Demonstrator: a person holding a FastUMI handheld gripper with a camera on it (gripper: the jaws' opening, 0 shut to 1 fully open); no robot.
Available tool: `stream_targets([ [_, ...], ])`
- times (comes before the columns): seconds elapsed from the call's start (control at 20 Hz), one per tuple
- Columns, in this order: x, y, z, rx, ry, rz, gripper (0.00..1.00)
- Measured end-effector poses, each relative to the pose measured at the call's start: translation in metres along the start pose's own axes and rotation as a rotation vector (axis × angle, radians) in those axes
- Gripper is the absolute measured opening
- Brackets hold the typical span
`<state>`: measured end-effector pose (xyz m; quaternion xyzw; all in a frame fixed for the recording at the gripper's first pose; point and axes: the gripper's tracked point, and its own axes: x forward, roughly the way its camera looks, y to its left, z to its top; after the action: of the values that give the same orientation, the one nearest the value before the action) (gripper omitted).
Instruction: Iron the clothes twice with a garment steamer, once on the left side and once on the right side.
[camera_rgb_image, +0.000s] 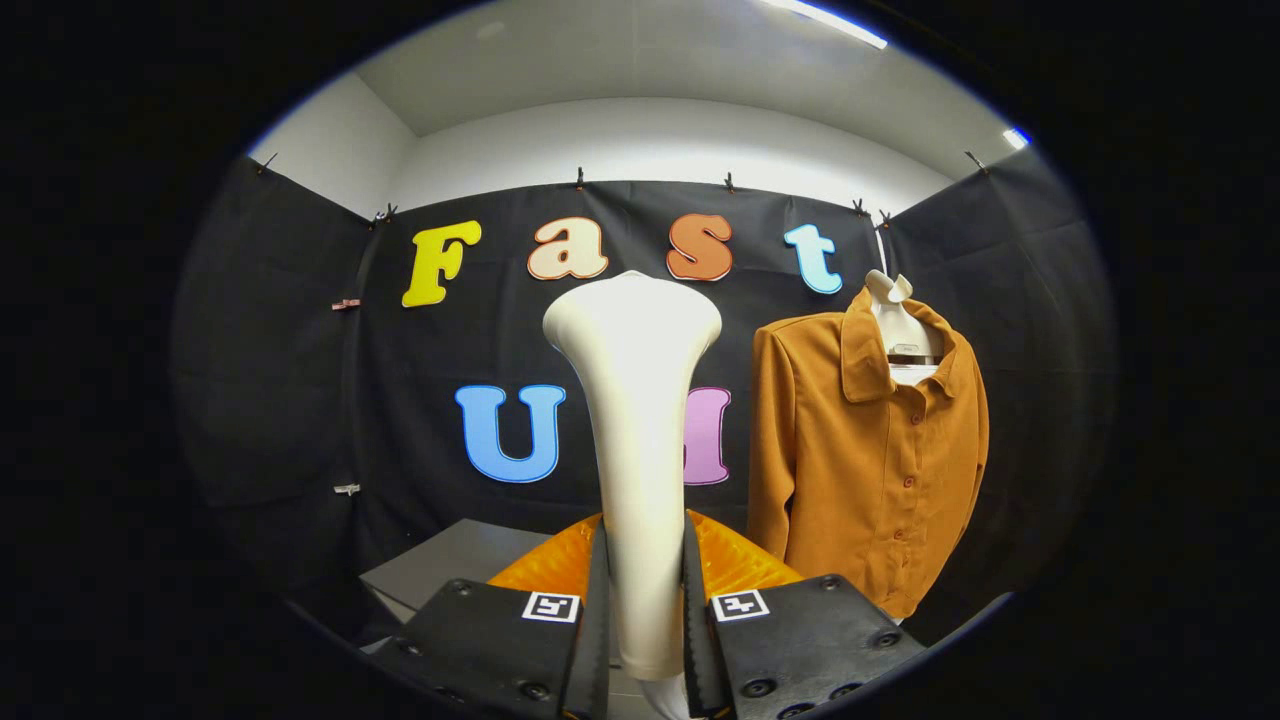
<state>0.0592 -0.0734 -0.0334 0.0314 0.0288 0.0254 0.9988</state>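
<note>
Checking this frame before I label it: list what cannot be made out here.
- Garment steamer: its base is cut off below the gripper, whose fingers press on its handle.
- Steamer's steam face: turned away from the camera.
- Orange shirt: its far sleeve is hidden behind its body.
- Grey table: mostly hidden behind the gripper.

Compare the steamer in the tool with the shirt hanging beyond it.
The garment steamer is cream, smooth and hard-looking; the shirt is mustard-brown soft cloth with buttons. The steamer stands upright, clamped between the tool's fingers; the shirt hangs free on a hanger beyond them, off to the side. The steamer's head is raised but not touching the shirt.
</note>
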Motion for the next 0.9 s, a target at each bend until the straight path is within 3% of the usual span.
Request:
stream_targets([
  [0.9, -0.0012, 0.0025, -0.0007, -0.014, 0.001, 0.000, 0.33],
])
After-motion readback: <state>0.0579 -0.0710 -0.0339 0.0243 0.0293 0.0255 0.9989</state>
